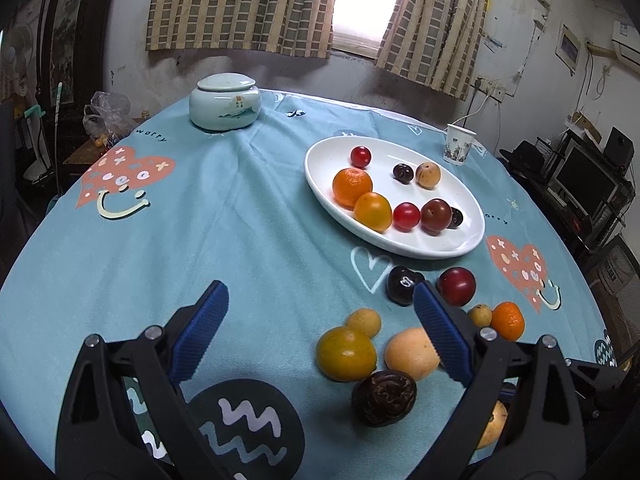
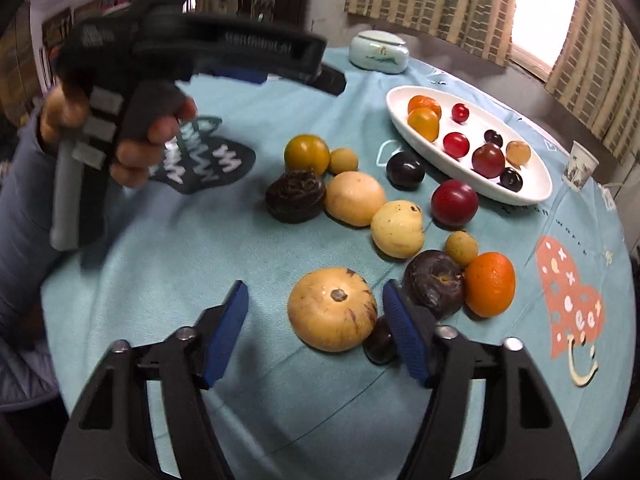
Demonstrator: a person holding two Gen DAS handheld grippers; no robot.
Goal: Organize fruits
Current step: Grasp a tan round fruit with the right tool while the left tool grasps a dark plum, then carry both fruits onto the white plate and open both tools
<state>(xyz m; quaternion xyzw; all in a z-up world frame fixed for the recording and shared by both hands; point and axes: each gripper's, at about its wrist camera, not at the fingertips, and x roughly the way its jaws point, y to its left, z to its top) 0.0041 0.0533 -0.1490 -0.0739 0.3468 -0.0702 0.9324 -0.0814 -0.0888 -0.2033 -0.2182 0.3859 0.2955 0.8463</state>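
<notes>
A: How does the right gripper (image 2: 316, 308) stand?

B: Its black arms end in ribbed blue pads (image 2: 404, 336), set apart and gripping nothing. A round tan melon (image 2: 332, 314) with faint purple streaks and a dry stem scar sits on the cloth between them, just ahead of the tips; neither pad presses it. A small dark glossy fruit (image 2: 380, 344) lies against the right pad.

A: And the left gripper (image 1: 320, 304)?

B: Wide apart, empty, over bare cloth. In the right wrist view a hand (image 2: 120, 136) wraps its black handle; that part is blurred.

A: What lies beyond?

B: Loose fruit on the near-right part of the table: a wrinkled dark purple fruit (image 2: 434, 280) touching a smooth orange (image 2: 490, 284), a small speckled tan ball (image 2: 461, 247), a pale yellow pear-like fruit (image 2: 397, 229), a peach-coloured oval (image 2: 354, 198), a crinkled brown-black one (image 2: 295, 196), a yellow-green tomato-like globe (image 2: 307, 154), a glossy red plum (image 2: 455, 203) and a near-black plum (image 2: 405, 170).

A: The plate?

B: A white glazed oval plate (image 1: 432, 246) toward the far right edge holds two oranges, small red rounds, dark cherries and one tan ball.

A: Anything else?

B: A soft teal tablecloth (image 1: 240, 220) printed with hearts, a lidded pale celadon jar (image 1: 225, 102) at the far edge, and a paper cup (image 1: 459, 145) at the far right edge.
</notes>
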